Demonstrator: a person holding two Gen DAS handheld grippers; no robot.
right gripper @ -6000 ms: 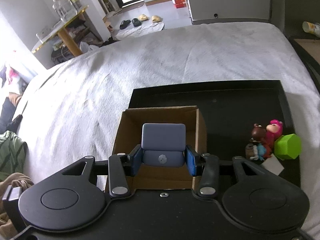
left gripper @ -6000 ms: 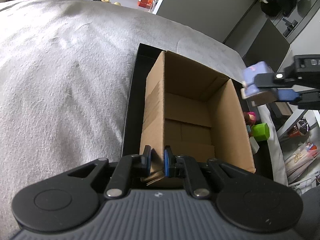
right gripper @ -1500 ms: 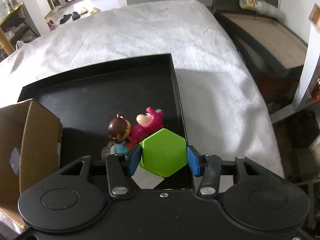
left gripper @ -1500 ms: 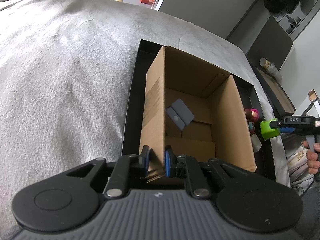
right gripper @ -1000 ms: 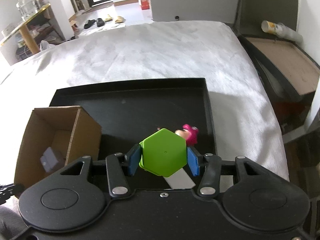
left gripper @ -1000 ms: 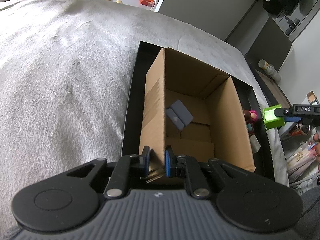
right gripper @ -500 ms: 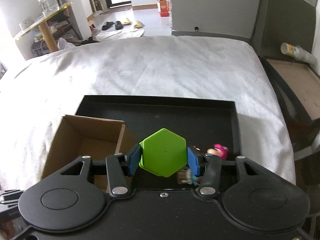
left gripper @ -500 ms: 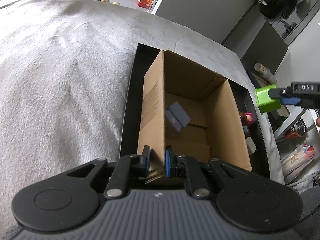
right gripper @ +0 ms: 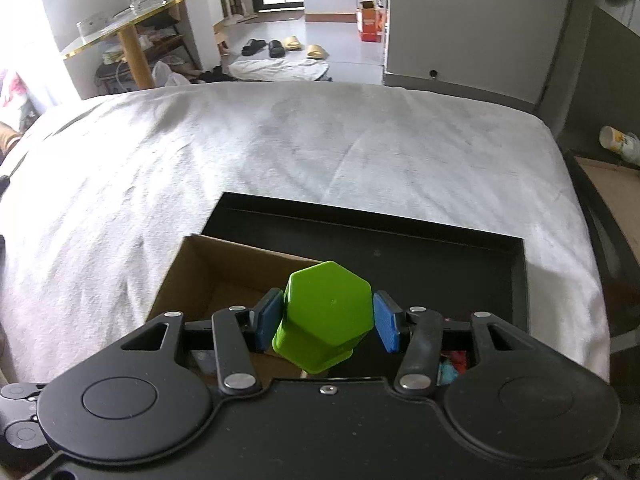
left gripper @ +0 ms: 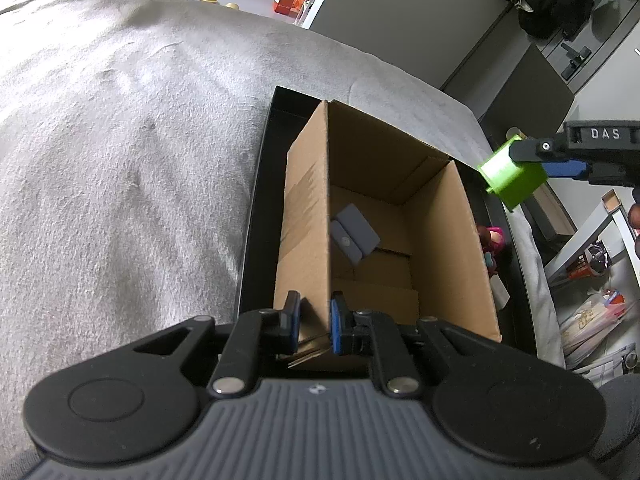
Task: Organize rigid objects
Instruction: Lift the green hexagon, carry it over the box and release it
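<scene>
Gleaming lime, the hexagonal green block point(right gripper: 326, 316) sits clamped in the right gripper point(right gripper: 327, 322) above the cardboard box point(right gripper: 224, 272).

Green hex block point(right gripper: 326, 316) held in air over box's right rim. Open cardboard box point(left gripper: 448, 240) upright on tray's left side; grey piece point(left gripper: 356, 234) tilted inside.

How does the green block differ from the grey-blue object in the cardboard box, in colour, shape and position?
The green block is bright green and hexagonal; the grey-blue object is dull and made of flat rectangular parts. The green block is held in the air by the right tongs, beside the cardboard box; the grey-blue object lies on the box floor, touched by no tongs. Both look rigid.
</scene>
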